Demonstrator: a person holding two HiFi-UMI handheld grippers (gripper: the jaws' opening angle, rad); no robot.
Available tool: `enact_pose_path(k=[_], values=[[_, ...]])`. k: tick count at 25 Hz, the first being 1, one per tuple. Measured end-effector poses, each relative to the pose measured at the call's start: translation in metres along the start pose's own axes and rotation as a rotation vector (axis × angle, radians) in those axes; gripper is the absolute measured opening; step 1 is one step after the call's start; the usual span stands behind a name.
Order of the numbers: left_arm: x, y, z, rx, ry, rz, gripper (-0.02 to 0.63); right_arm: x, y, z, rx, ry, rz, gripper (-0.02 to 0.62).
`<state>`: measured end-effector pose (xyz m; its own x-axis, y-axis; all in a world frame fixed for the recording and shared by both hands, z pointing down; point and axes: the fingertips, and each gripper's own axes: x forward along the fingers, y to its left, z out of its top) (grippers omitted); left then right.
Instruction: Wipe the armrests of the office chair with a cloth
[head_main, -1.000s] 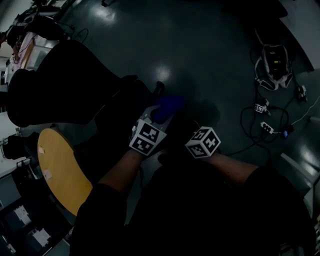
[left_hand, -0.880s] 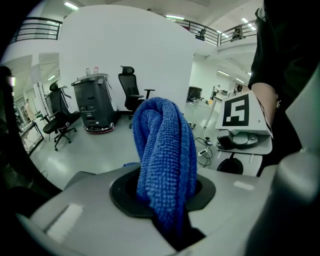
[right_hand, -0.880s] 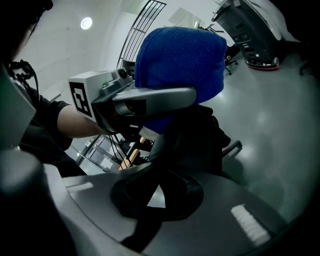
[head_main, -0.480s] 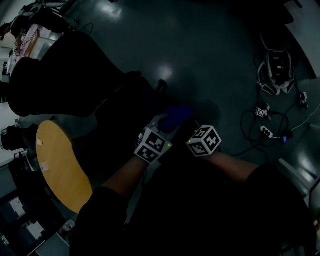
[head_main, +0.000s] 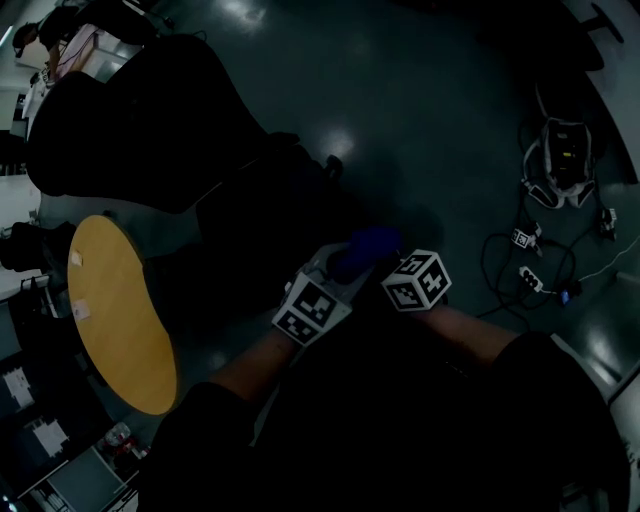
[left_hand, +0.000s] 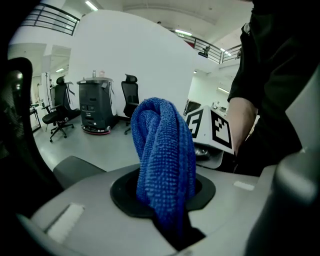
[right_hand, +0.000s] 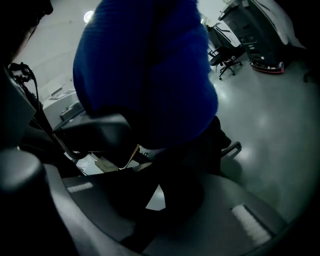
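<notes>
A blue cloth (head_main: 372, 243) (left_hand: 165, 165) stands up out of my left gripper (head_main: 345, 268) (left_hand: 172, 227), whose jaws are shut on its lower end. My right gripper (head_main: 385, 262) sits close beside it on the right, pointing at the same cloth (right_hand: 145, 70), which fills the top of the right gripper view. The space between the right jaws is dark, so their state is unclear. The black office chair (head_main: 130, 120) stands at the upper left of the head view. One of its dark armrests (right_hand: 95, 129) shows just left of the cloth in the right gripper view.
A round yellow table (head_main: 115, 320) lies at the left. Cables and a power strip (head_main: 535, 272) trail over the dark floor at the right, beside a white and black device (head_main: 560, 160). Distant office chairs (left_hand: 60, 112) and a dark cabinet (left_hand: 97, 107) stand far off.
Both grippers and the blue cloth have drifted right and lower in the head view, a little farther from the chair. The left gripper has kept its hold on the cloth.
</notes>
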<state>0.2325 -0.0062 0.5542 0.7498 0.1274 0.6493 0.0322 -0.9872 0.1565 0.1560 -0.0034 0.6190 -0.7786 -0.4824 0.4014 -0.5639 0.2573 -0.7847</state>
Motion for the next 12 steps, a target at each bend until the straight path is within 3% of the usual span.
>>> enact_pose_path(k=[7, 12], values=[[-0.049, 0.005, 0.031, -0.032, -0.169, 0.085, 0.110, -0.002, 0.018, 0.001, -0.020, -0.011, -0.010, 0.005], [-0.104, 0.001, 0.012, -0.077, -0.243, 0.169, 0.110, 0.006, 0.041, -0.014, -0.048, 0.003, -0.037, 0.005]])
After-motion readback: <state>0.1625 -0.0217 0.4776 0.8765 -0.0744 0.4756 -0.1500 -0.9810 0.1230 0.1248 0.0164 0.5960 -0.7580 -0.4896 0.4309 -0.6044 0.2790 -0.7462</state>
